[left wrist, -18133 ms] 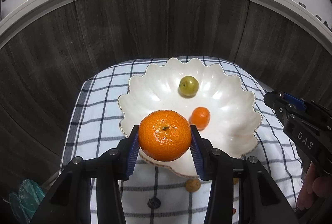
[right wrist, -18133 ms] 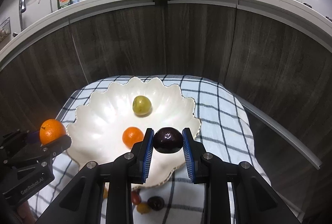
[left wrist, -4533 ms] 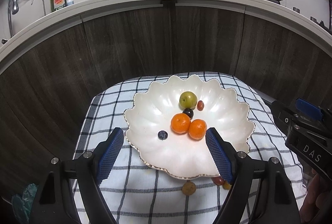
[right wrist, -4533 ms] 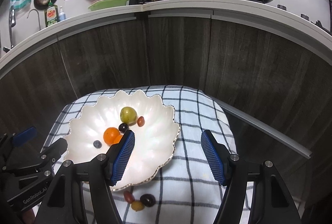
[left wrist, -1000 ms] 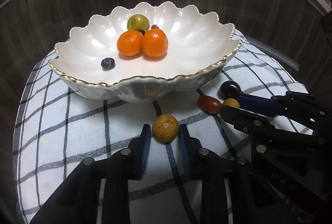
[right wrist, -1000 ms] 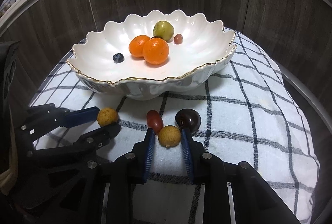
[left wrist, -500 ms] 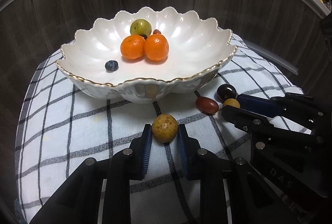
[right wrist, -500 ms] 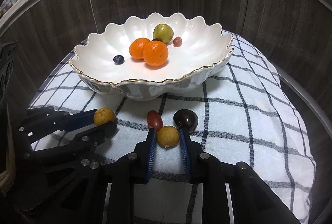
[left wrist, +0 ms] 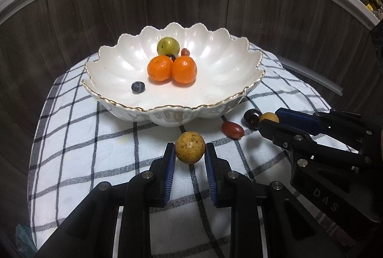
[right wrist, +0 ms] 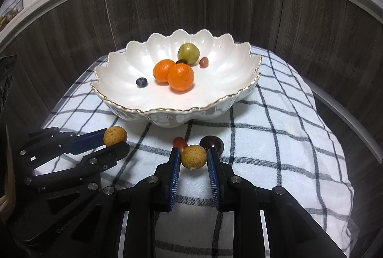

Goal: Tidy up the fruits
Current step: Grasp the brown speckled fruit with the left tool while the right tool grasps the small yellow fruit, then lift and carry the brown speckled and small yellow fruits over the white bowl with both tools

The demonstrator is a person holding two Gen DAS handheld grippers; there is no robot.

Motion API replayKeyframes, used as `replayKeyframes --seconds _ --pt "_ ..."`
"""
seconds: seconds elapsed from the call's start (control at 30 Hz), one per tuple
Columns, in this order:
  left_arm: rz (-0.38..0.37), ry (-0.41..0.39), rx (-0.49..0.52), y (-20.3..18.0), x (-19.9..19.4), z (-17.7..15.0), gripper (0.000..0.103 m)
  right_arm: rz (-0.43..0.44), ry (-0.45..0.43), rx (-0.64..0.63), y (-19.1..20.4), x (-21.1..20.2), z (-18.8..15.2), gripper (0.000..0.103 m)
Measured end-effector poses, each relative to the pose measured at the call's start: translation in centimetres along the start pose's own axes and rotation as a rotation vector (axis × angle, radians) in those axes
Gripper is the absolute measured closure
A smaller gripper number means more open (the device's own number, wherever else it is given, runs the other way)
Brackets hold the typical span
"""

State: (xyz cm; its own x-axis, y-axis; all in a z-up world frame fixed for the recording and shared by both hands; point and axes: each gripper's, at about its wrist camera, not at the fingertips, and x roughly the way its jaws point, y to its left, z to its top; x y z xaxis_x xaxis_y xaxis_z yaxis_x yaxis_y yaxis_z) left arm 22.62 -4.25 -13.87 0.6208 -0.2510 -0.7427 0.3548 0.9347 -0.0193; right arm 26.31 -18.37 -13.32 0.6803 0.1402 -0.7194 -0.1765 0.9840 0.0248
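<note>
Left wrist view: my left gripper [left wrist: 190, 154] jaws clamp one speckled yellow fruit [left wrist: 190, 147], my right gripper [right wrist: 193, 163] jaws another [right wrist: 193, 157], before the scalloped bowl [left wrist: 172, 112].

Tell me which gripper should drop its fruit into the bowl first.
Probably the left gripper: its tan fruit sits straight before the bowl. The right gripper, holding another tan fruit, has a red grape and dark plum close ahead.

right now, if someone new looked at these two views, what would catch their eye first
Probably the white scalloped bowl on the checked cloth, with two bright oranges side by side at its middle. Next, nearer the cameras, each gripper's fingers clamp a small speckled yellow fruit: the left gripper holds one, the right gripper another.
</note>
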Motion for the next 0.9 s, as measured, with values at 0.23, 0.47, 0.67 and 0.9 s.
replayKeyframes --seconds 0.23,0.47,0.67,0.9 --pt "0.012 -0.024 -0.008 -0.1 -1.5 0.4 0.078 0.001 -0.036 -0.005 0.1 -1.4 0.4 0.078" --pt "0.025 -0.049 -0.024 0.2 -3.0 0.8 0.078 0.006 -0.073 -0.010 0.4 -2.7 0.9 0.078" --pt "0.033 -0.070 -0.032 0.4 -4.1 1.5 0.078 0.005 -0.099 -0.008 0.4 -3.7 1.6 0.078" --pt "0.042 -0.091 -0.047 0.9 -4.9 2.6 0.078 0.001 -0.130 -0.002 0.3 -4.6 2.7 0.078"
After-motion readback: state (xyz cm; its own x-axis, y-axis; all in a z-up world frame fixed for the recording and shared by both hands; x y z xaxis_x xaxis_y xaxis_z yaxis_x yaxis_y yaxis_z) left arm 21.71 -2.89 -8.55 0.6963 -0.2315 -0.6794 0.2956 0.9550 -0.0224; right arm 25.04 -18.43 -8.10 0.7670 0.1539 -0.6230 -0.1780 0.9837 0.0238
